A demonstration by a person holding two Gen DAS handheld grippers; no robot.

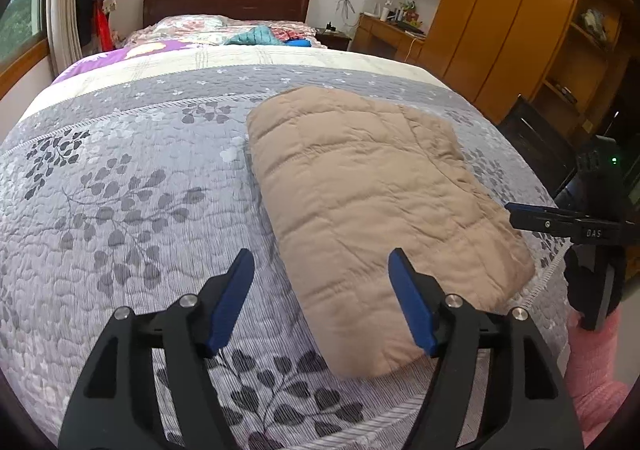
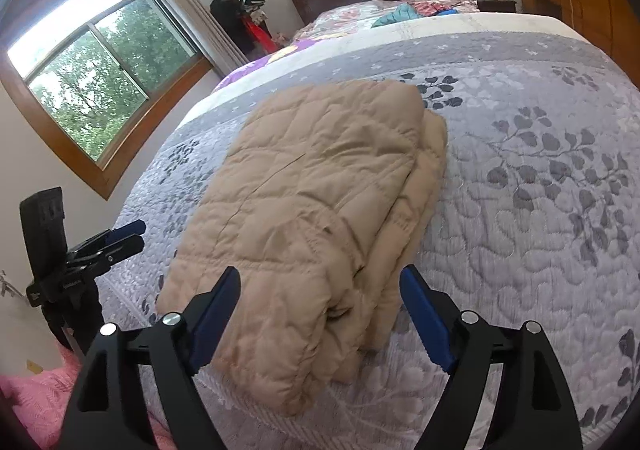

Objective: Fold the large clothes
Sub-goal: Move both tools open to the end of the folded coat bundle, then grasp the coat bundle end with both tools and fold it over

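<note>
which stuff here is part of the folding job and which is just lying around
Job: folded tan quilted coat; grey leaf-print quilted bedspread under it; left gripper and right gripper, fingers open.

Lying about: teal and blue clothes heap; dark coat rack; wooden desk clutter.

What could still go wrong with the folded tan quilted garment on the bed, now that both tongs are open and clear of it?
1. The folded garment lies close to the near edge of the bed, so a nudge might slide it off.
2. Its layers at the right side look loosely stacked and uneven, and could spring open.
3. The right tongs hover just above its near corner and might snag it.
</note>
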